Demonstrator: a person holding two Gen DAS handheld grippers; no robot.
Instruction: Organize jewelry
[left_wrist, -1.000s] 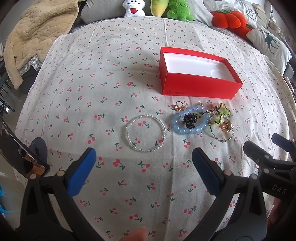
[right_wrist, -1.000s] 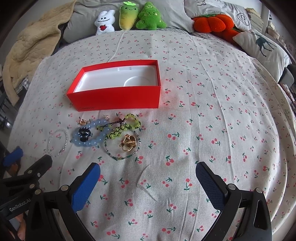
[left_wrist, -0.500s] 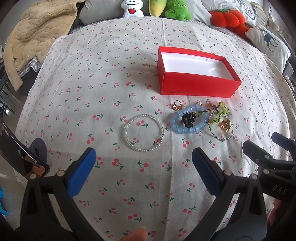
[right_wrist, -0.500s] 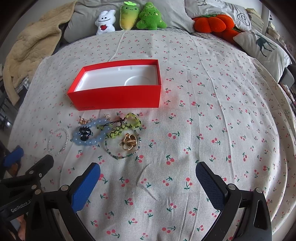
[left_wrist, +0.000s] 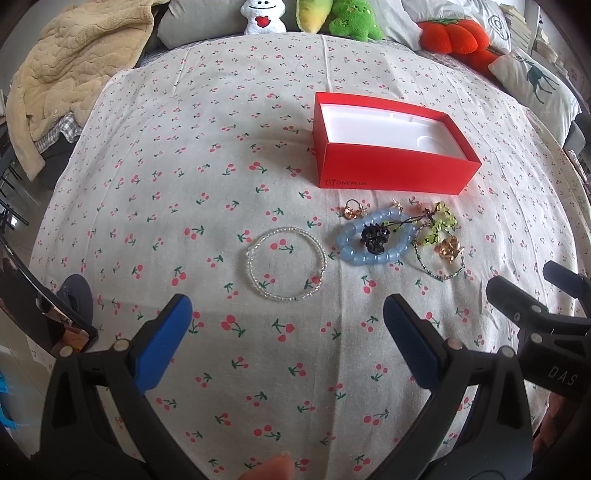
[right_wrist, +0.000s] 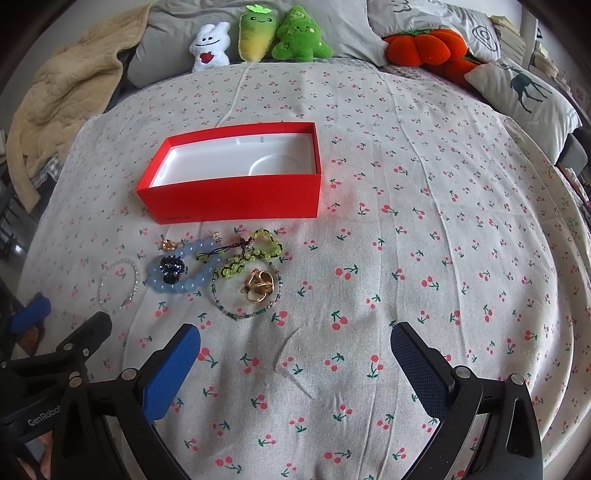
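An open red box (left_wrist: 395, 168) (right_wrist: 236, 197) with a white insert lies on the cherry-print bedsheet. In front of it is a cluster of jewelry: a clear bead bracelet (left_wrist: 286, 264) (right_wrist: 119, 286), a blue bead bracelet (left_wrist: 376, 238) (right_wrist: 184, 271) with a black clip (left_wrist: 375, 236) inside it, a green bead piece (left_wrist: 437, 225) (right_wrist: 251, 254), gold rings (left_wrist: 450, 249) (right_wrist: 258, 285) inside a thin dark bead loop (right_wrist: 245, 291). My left gripper (left_wrist: 286, 308) is open, just short of the clear bracelet. My right gripper (right_wrist: 295, 339) is open, below the rings.
Plush toys (right_wrist: 258, 35) and an orange pumpkin cushion (right_wrist: 424, 46) line the far edge of the bed. A beige blanket (left_wrist: 74, 66) hangs at the far left, a deer pillow (right_wrist: 524, 92) at the right. Bare sheet (right_wrist: 443, 221) spreads right of the box.
Both grippers have drifted slightly; the box and jewelry sit a little higher in the left wrist view. Nothing was picked up and both stay open.
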